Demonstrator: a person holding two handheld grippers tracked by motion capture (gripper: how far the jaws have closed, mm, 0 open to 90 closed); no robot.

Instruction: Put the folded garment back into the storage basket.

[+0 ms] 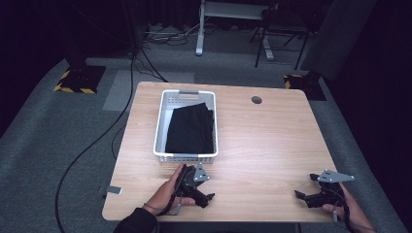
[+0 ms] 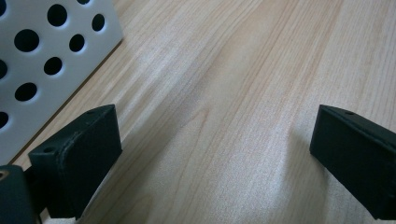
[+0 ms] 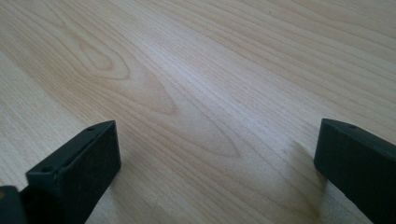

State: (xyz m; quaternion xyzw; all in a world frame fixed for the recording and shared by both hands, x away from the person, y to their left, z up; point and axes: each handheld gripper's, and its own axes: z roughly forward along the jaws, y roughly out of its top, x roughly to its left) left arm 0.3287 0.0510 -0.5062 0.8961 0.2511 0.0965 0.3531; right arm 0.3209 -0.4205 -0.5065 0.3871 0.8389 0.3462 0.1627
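A light wood-grain tabletop [image 1: 272, 141] with rounded corners and a round cable hole [image 1: 256, 100] near its far edge stands on grey carpet [image 1: 39, 141]. A paler grey floor patch [image 1: 119, 90] lies past its far left corner. Black cables [image 1: 92, 145] trail over the carpet on the left. Two black stand bases edged with yellow-and-black hazard tape [image 1: 73, 87] sit at far left and far right. A white desk leg [image 1: 199, 29] and dark chair legs [image 1: 279, 43] stand beyond, where the room falls into darkness
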